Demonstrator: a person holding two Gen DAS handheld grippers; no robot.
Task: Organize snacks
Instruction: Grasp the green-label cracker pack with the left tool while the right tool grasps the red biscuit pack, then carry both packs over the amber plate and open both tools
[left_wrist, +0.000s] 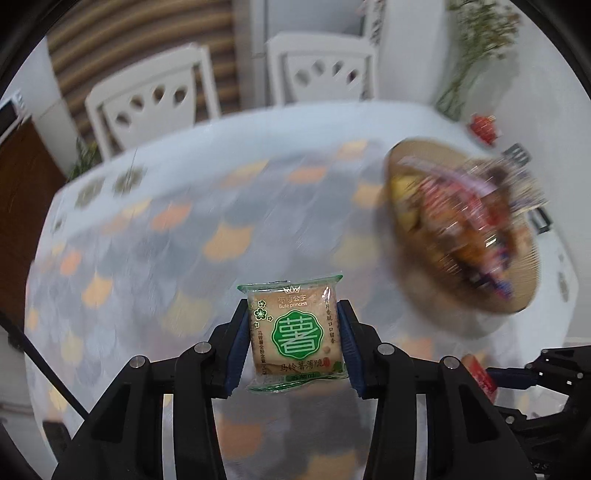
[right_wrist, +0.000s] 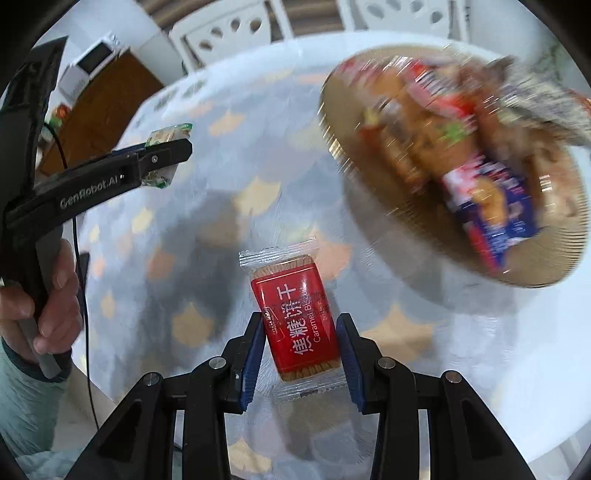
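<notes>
L gripper (left_wrist: 295, 343) clamped, R gripper (right_wrist: 301, 347) clamped

Snack tray (left_wrist: 517, 295) — contents motion-blurred

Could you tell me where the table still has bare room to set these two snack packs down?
The patterned tablecloth is bare between the round woven tray and the chairs, and below both grippers. The tray is crowded, heaped with snack packets. A red packet lies beyond the tray by the wall.
</notes>
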